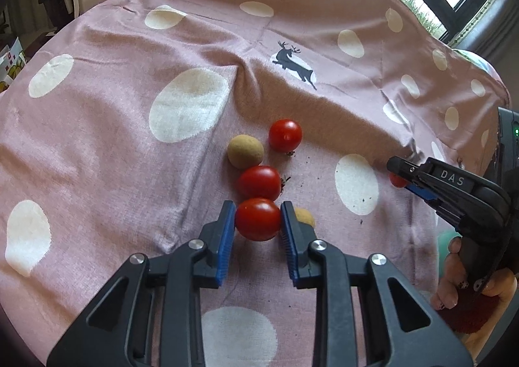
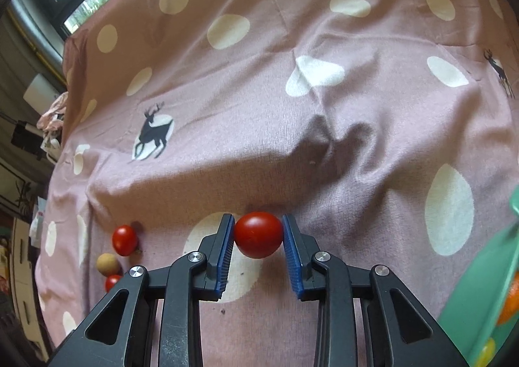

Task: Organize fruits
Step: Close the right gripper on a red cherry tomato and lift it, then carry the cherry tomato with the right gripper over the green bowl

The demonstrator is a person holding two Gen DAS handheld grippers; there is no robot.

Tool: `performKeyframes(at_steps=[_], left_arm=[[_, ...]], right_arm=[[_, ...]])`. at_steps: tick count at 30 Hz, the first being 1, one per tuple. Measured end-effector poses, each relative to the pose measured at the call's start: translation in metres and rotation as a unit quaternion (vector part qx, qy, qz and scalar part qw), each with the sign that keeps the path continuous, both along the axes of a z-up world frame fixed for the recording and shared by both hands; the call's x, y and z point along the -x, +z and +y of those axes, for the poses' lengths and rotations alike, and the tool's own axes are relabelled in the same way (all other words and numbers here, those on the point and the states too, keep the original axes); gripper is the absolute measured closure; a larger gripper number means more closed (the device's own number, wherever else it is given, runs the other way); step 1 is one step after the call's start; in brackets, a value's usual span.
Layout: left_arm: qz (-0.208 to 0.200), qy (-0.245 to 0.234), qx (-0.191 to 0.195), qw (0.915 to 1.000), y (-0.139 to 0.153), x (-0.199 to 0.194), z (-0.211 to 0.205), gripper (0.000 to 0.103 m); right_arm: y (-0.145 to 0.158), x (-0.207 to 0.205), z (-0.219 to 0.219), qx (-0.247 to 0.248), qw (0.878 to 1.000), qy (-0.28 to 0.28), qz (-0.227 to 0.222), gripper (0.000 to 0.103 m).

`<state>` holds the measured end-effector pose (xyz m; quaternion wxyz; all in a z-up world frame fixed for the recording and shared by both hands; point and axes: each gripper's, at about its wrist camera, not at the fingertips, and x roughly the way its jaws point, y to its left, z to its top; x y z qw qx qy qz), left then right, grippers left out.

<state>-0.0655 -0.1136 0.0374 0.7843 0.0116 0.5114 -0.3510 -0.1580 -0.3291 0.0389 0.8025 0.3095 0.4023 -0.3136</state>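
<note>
My left gripper (image 1: 258, 221) is shut on a red cherry tomato (image 1: 258, 219) just above the pink dotted cloth (image 1: 129, 140). Ahead of it lie a second tomato (image 1: 259, 183), a tan longan (image 1: 245, 151) and a third tomato (image 1: 285, 135). Another longan (image 1: 305, 216) peeks out behind the right finger. My right gripper (image 2: 258, 234) is shut on its own cherry tomato (image 2: 258, 234); it also shows in the left wrist view (image 1: 400, 172). In the right wrist view, a tomato (image 2: 125, 240), a longan (image 2: 107, 264) and another tomato (image 2: 112, 282) lie at lower left.
A green container (image 2: 480, 286) with an orange fruit and a yellow one inside sits at the right edge of the right wrist view. Dark crumbs speckle the cloth near the fruit. Windows stand beyond the cloth's far edge. Clutter lies at far left.
</note>
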Motion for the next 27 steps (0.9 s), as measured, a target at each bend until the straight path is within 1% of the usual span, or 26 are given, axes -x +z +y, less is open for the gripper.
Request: performKeyframes(at_steps=[7,11,17,22,27], left_arm=[[-0.028,-0.009,0.054,0.9981,0.029,0.019,0.014,0.076],[-0.043,-0.026,0.085,0.9951,0.046,0.036,0.017,0.075],[-0.076,-0.062,0.107,0.9895,0.067,0.065,0.014,0.075],[-0.110,-0.089,0.107,0.9842,0.077,0.091,0.008,0.075],[-0.122,-0.122,0.119,0.9778,0.084,0.114,-0.001,0.075]], right_arm=[[0.042,0.031,0.019,0.023,0.999,-0.002,-0.048,0.071],[0.060,0.049,0.035,0.035,0.997,-0.003,-0.074,0.071],[0.085,0.082,0.060,0.077,0.992,-0.010,-0.098,0.071],[0.085,0.119,0.075,0.099,0.989,-0.037,-0.102,0.071],[0.085,0.149,0.075,0.098,0.987,-0.061,-0.111,0.071]])
